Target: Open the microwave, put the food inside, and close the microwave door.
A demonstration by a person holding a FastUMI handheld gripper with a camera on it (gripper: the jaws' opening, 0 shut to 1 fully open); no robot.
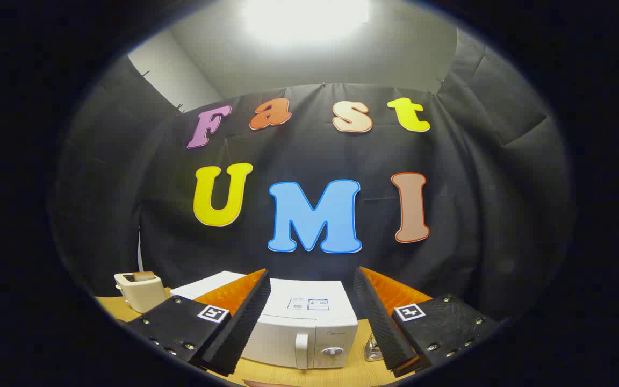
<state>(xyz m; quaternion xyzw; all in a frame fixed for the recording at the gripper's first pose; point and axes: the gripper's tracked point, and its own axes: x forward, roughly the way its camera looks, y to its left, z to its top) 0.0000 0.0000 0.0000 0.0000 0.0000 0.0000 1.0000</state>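
The microwave sits on the wooden worktop just ahead of the gripper, framed between its two fingers, with its door shut and the upright handle facing this way beside a round dial. The fingers stand wide apart and hold nothing — so the step in hand looks to be the first one, getting the door open. To do that well, the gripper would want to come down and forward until the handle lies squarely between the fingers, then close on the bar itself rather than on the door face or the dial, and pull along the arc the hinge allows; a straight tug could drag the whole oven across the worktop. Which side the hinge is on cannot be told for sure, though a handle set next to the controls suggests the door swings away to the left. The pose at present is high and roughly level, looking down over the top of the oven — well above handle height, so a fair descent is needed. A toaster stands off to the left, and a small metal object, too unclear to identify, rests on the worktop just right of the oven. No food can be made out.
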